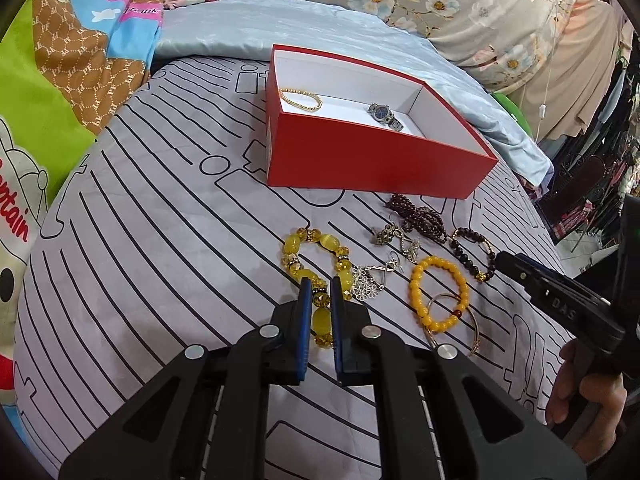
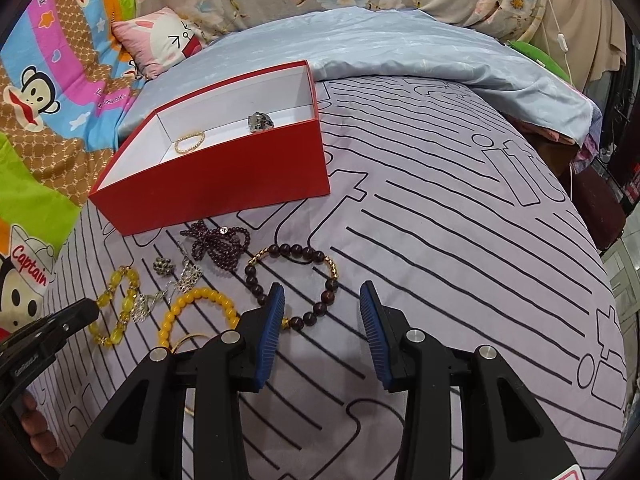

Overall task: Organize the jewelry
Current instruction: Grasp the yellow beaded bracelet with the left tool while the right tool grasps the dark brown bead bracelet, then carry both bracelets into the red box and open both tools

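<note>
Two pieces in already: gold chain (image 1: 301,99) and watch (image 1: 385,117) sit in the red box (image 1: 372,160), upper centre. Left claw (image 1: 321,294) narrows around the yellow bracelet (image 1: 316,268); right claw (image 2: 322,300) gapes wide, empty. Several pieces remain on the bed (image 1: 160,240).

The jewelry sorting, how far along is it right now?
Done: a gold bead bracelet and a watch lie in the red box. In hand: the left gripper is closing around the yellow stone bracelet; whether it grips is unclear. Left on the bed: orange bead bracelet, dark brown bracelet, purple bead strand, earrings. The right gripper is open and empty.
</note>
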Action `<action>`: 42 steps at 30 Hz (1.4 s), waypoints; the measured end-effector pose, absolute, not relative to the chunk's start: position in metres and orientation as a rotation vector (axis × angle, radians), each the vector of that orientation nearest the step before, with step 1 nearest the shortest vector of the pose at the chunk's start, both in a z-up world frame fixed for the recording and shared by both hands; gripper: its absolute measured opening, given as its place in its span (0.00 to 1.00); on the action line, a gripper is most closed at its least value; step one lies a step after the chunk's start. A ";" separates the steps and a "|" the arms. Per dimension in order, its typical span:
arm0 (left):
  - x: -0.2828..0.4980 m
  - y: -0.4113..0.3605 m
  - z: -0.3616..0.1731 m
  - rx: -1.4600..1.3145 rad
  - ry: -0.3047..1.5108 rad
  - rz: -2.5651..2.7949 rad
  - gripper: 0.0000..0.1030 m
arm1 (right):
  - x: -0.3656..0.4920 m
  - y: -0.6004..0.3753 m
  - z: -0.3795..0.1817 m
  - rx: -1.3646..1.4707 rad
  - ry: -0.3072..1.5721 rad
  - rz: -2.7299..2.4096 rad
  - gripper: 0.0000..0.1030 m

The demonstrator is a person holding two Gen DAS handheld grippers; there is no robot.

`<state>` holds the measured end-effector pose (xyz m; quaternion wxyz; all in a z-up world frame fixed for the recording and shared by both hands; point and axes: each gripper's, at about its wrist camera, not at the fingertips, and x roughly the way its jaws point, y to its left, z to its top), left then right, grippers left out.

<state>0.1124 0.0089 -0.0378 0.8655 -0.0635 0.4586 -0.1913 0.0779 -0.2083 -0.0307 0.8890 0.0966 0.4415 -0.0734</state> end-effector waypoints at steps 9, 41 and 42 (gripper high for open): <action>0.113 0.011 -0.040 -0.141 0.969 -0.400 0.08 | 0.090 -0.209 -0.046 0.184 0.946 -0.153 0.22; 0.095 0.028 0.042 -0.174 0.810 -0.433 0.08 | 0.037 -0.215 0.024 0.214 0.800 -0.125 0.07; 0.094 0.028 0.045 -0.174 0.805 -0.435 0.08 | 0.036 -0.214 0.027 0.215 0.795 -0.122 0.07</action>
